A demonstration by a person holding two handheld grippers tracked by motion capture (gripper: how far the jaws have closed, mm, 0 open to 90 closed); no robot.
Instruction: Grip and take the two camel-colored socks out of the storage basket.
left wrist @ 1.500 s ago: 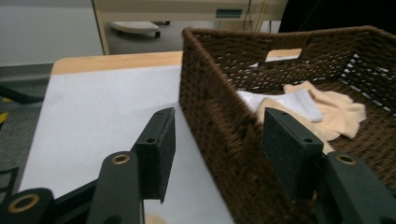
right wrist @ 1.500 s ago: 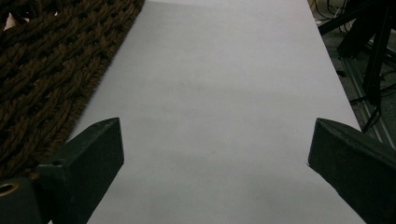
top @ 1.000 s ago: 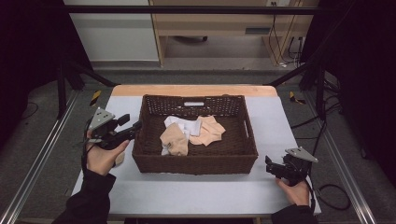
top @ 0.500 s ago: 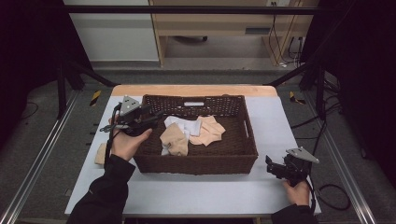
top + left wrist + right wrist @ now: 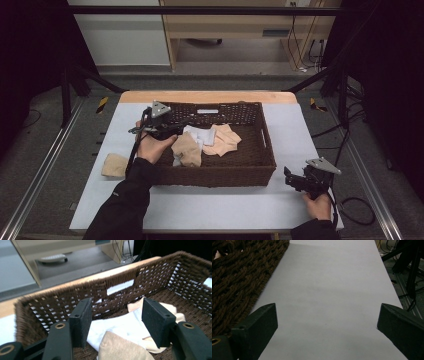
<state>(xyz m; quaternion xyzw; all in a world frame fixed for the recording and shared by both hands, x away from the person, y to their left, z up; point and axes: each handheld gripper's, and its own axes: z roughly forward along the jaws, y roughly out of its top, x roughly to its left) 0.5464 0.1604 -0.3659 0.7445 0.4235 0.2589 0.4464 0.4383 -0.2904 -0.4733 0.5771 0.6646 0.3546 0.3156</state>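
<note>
Left tongs over the basket, nothing grabbed.

The left tongs [image 5: 176,131] hung inside the left end of the brown wicker basket [image 5: 250,112], jaws wide after just opening a bit more, nothing between them, right above the white cloth [image 5: 120,326] and a tan cloth [image 5: 120,348] piled with more beige cloths [image 5: 224,140]. Another tan cloth [image 5: 114,165] lay on the white worktop [image 5: 225,210] just left of the basket. The right tongs [image 5: 292,179] rested on the worktop near the basket's right corner, jaws spread wide and empty.
</note>
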